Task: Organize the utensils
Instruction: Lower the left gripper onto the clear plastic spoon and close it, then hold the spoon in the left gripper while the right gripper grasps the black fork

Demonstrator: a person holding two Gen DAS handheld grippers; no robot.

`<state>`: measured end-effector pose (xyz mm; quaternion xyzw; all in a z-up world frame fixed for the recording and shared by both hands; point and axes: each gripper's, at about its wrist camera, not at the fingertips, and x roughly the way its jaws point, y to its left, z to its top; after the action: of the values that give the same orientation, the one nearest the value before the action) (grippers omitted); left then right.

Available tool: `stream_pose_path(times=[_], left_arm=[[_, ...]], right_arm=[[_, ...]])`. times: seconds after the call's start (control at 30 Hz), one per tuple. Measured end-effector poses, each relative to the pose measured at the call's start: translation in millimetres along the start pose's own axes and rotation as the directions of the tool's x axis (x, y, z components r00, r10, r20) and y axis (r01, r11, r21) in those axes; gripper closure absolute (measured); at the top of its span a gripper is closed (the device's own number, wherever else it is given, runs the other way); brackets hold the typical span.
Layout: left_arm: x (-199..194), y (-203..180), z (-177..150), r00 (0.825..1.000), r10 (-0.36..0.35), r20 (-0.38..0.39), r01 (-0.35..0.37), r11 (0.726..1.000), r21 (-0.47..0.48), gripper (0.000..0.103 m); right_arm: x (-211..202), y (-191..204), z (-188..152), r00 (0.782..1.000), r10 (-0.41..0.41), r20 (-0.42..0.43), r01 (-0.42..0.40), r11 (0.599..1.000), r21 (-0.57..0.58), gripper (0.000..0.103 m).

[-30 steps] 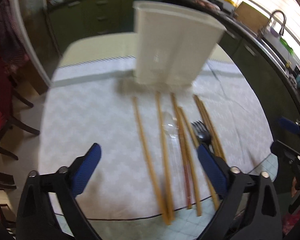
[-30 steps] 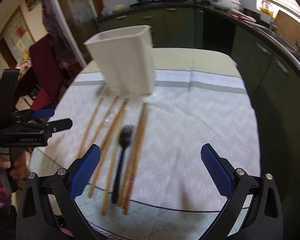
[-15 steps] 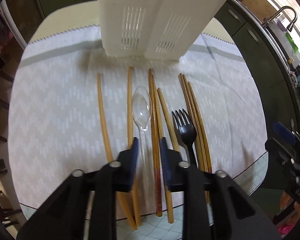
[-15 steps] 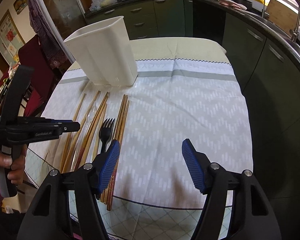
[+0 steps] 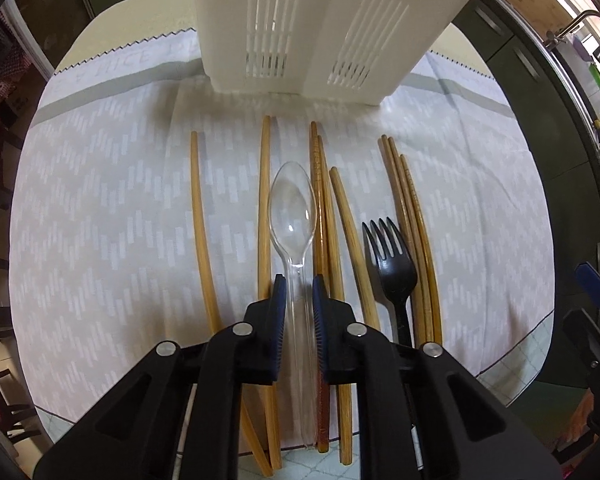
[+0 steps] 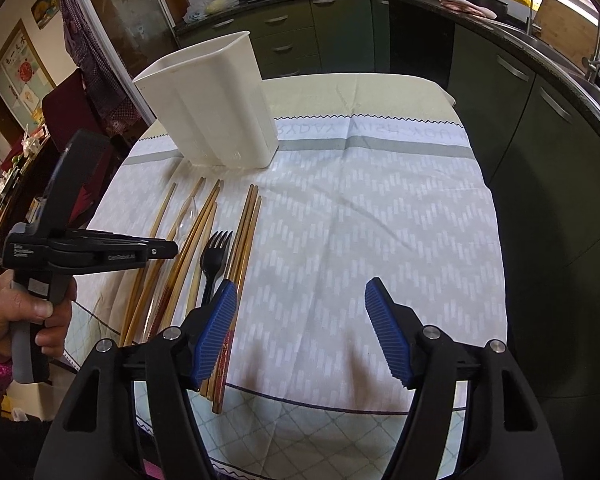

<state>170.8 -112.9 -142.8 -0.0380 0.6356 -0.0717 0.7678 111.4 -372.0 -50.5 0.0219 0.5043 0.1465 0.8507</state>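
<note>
A clear plastic spoon (image 5: pixel 291 216) lies on the tablecloth among several wooden chopsticks (image 5: pixel 265 208), next to a black plastic fork (image 5: pixel 394 266). My left gripper (image 5: pixel 299 292) has its jaws nearly closed around the spoon's handle, low over the cloth; a thin gap still shows on each side. A white slotted utensil holder (image 5: pixel 300 24) stands upright just beyond the utensils. My right gripper (image 6: pixel 300 320) is open and empty, hovering to the right of the chopsticks (image 6: pixel 244 236) and fork (image 6: pixel 214 256). The holder (image 6: pixel 212 108) and my left gripper (image 6: pixel 172 250) also show there.
The white patterned tablecloth (image 6: pixel 380 220) covers a small table. Dark green kitchen cabinets (image 6: pixel 540 128) run along the right and the back. Red chairs (image 6: pixel 68 108) stand at the left. The table's near edge is just below the utensil ends.
My left gripper came down and forward over the spoon and narrowed from wide open to nearly closed around its handle. My right gripper lowered and drew its jaws somewhat closer.
</note>
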Motion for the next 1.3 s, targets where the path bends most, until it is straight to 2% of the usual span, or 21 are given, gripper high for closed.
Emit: stream_pose_path(times=[0.27,0.4,0.57,0.7,0.83,0.97,1.03,1.3], left_arm=[[11.3,-3.2,10.0,1.000,0.024,0.007,-0.024,1.000,-0.003,0.092],[13.6,-5.5,17.1,0.999,0.033,0.012,-0.033,0.999,0.014,0.094],[9.8,3.8,15.3,0.998,0.048,0.033,-0.049,0.998,0.040,0.094],[8.5,15.2,13.1,0.999,0.033,0.028,-0.034,0.999,0.032,0.094],[4.6,21.7,9.2,0.999,0.010,0.032,-0.011,0.999,0.033,0.094],[-1.7,26.4,5.0,0.999,0.008,0.046,-0.010,0.999,0.040,0.094],[-3.0,30.2,3.6,0.999,0.003,0.046,-0.005,0.999,0.040,0.094],[2.2,33.2,-2.1,0.999,-0.025,0.025,0.024,0.999,0.048,0.094]], right_arm=[[3.8,7.3,1.2,1.000,-0.009,-0.014,0.008,1.000,-0.028,0.035],[14.1,20.5,1.8,0.998,0.001,-0.055,-0.004,0.998,-0.067,0.035],[37.7,43.7,4.9,0.987,0.062,-0.151,-0.080,0.990,-0.116,0.036],[58.0,58.4,8.0,0.968,0.122,-0.218,-0.149,0.982,-0.116,0.055],[76.7,76.0,11.4,0.952,0.146,-0.270,-0.184,0.975,-0.122,0.064],[95.1,89.8,13.0,0.946,0.105,-0.308,-0.155,0.977,-0.144,0.069],[103.4,93.8,14.0,0.943,0.082,-0.321,-0.136,0.979,-0.152,0.075],[126.0,105.0,14.9,0.938,0.015,-0.347,-0.087,0.978,-0.191,0.079]])
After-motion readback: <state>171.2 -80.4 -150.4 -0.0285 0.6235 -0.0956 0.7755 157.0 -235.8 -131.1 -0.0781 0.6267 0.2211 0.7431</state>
